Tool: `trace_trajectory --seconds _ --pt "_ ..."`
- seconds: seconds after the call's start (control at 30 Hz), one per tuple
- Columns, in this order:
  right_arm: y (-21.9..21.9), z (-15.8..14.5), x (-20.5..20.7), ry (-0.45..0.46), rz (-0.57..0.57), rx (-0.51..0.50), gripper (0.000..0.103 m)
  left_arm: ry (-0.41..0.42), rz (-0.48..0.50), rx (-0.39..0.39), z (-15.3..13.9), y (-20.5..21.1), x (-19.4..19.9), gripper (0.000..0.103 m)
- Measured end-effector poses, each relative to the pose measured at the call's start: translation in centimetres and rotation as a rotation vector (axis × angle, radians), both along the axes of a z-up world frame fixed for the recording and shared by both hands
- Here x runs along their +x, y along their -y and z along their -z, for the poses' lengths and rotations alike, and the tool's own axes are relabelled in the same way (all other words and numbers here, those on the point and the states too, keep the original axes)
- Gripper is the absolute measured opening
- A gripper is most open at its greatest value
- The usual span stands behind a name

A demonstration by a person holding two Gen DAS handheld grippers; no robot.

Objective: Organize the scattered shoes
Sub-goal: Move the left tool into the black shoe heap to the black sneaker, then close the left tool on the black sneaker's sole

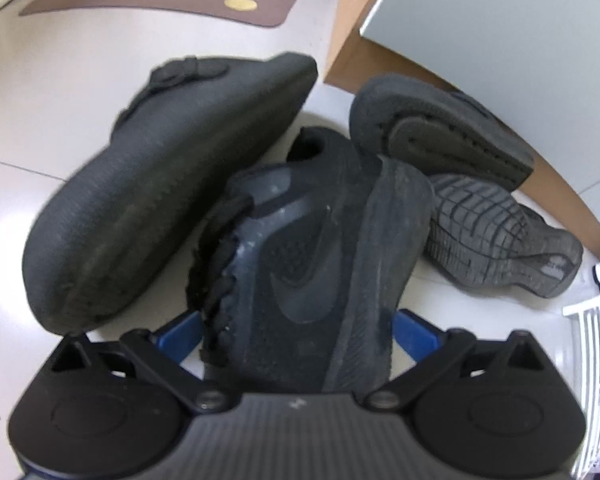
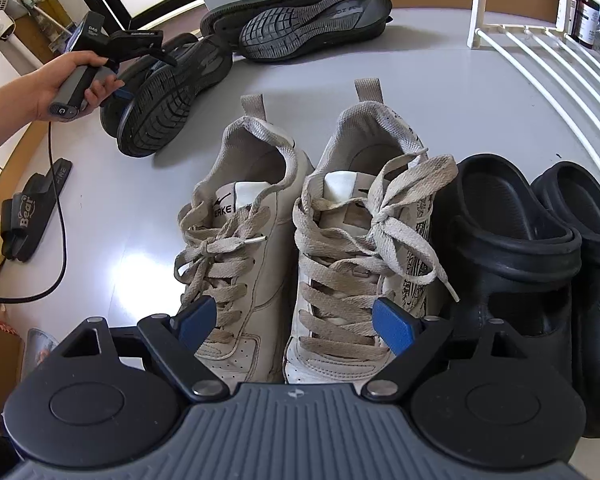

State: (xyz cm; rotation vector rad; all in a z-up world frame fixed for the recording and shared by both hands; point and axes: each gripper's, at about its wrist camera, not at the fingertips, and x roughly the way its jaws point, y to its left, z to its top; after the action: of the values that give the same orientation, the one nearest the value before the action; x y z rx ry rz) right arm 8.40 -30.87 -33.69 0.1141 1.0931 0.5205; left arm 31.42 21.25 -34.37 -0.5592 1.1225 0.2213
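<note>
Left wrist view: the left gripper [image 1: 296,332] has its jaws clamped on a black sneaker [image 1: 300,248], held among other dark shoes above the floor [image 1: 20,128]. The right gripper [image 2: 296,320] hangs wide open, gripping nothing, over the beige sneakers [image 2: 300,248] beside black clogs [image 2: 512,248].

Two laced sneakers [image 2: 300,248] stand side by side, clogs [image 2: 540,248] just right, overturned shoes [image 2: 300,20] behind, sandal [image 2: 28,208] far left.

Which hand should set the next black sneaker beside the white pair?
Left. Its gripper already grips a black sneaker from the pile. The right gripper hangs open and empty over the white pair.
</note>
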Motion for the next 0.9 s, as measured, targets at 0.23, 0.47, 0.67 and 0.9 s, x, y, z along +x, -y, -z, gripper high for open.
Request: trace_trajectory --seconds 0.23,0.47,0.67,0.9 --pt "0.0 0.2 0.0 -0.008 0.004 -0.005 0.089 0.038 0.009 -0.064 0.2 -0.4 -0.7 0.09" --pt "-0.1 0.3 -0.2 -0.01 -0.001 -0.008 0.089 0.055 0.037 -0.073 0.2 0.1 -0.9 0.086" --pt "-0.1 0.2 -0.1 -0.009 0.001 -0.006 0.089 0.06 0.084 -0.082 0.3 0.1 -2.1 0.084" --pt "-0.3 0.1 -0.3 -0.007 -0.001 -0.005 0.089 0.061 0.137 -0.09 0.3 0.2 -4.7 0.084"
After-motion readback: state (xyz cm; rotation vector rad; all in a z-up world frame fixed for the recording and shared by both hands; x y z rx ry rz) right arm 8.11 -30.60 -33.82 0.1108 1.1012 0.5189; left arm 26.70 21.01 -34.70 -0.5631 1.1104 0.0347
